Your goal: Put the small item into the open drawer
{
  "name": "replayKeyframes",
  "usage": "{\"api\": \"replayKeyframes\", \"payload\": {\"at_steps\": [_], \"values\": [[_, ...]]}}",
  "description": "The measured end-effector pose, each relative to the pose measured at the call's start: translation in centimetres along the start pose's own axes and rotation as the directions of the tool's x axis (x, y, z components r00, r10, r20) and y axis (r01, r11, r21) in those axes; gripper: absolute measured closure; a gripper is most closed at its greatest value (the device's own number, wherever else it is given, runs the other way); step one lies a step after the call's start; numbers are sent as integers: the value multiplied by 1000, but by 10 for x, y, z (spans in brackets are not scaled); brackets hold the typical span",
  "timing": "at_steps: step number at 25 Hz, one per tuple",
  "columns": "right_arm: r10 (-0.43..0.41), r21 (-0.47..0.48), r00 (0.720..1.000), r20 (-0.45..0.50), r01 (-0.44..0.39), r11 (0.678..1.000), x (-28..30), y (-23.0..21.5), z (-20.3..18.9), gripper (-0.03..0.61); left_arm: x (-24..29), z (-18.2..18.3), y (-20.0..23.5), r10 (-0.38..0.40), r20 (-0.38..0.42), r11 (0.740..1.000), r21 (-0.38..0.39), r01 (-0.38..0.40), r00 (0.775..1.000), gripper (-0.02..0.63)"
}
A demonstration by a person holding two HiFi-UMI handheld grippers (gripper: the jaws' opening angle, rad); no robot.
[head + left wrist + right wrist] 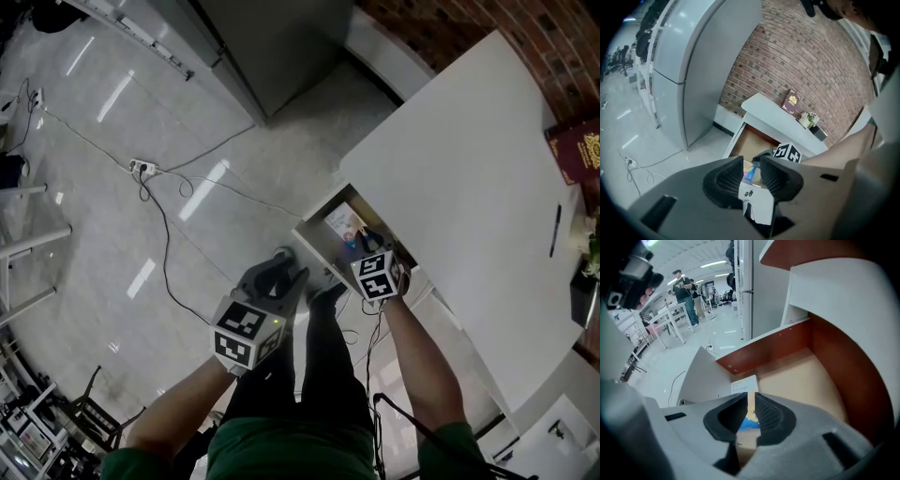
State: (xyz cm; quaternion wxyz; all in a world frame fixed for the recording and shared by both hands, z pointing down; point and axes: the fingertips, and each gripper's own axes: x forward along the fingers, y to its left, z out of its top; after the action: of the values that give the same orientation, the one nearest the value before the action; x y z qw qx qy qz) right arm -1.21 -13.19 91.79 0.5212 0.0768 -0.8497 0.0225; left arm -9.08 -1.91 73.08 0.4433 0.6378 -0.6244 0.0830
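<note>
The open drawer [317, 246] sticks out from under the white desk, with a brown wooden inside [806, 380]. The small item [743, 386], a flat white packet with blue print, lies on the drawer's floor; it also shows in the head view [346, 228] and the left gripper view [749, 172]. My right gripper [367, 243] hangs over the drawer just above the packet. Its jaws [751, 411] stand a narrow gap apart, and the packet shows through the gap without being pinched. My left gripper [284, 266] is open and empty in front of the drawer, over the floor [752, 171].
The white desk top [459, 178] carries a red book [579, 150], a black pen [556, 230] and a small plant [808, 120]. A grey cabinet [262, 47] stands beyond the drawer. Cables and a power strip [142, 169] lie on the shiny floor. People stand far off [686, 291].
</note>
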Motion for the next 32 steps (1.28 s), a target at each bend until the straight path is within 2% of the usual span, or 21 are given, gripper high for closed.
{"api": "replayKeyframes", "payload": {"at_steps": [5, 12, 18, 20, 23, 28, 32], "values": [[2, 41, 999, 46, -4, 999, -27, 11, 12, 543, -1, 13, -8, -2, 23, 1000, 24, 2, 1000, 509], [0, 152, 987, 158, -24, 988, -81, 31, 44, 555, -13, 41, -17, 14, 64, 991, 131, -23, 998, 509], [-18, 197, 956, 292, -42, 979, -151, 33, 94, 562, -38, 68, -24, 33, 70, 992, 122, -42, 997, 511], [-48, 217, 942, 334, -27, 976, -176, 22, 111, 566, -46, 80, -32, 28, 77, 991, 127, -38, 997, 511], [-108, 249, 912, 396, 6, 969, -213, -2, 137, 571, -54, 110, -39, 28, 142, 987, 153, -50, 989, 511], [-207, 317, 834, 512, 40, 947, -286, -39, 186, 574, -72, 161, -66, 3, 226, 980, 196, -48, 974, 511], [-253, 338, 772, 583, 53, 940, -336, -58, 220, 574, -88, 203, -88, -23, 290, 973, 228, -45, 957, 511]]}}
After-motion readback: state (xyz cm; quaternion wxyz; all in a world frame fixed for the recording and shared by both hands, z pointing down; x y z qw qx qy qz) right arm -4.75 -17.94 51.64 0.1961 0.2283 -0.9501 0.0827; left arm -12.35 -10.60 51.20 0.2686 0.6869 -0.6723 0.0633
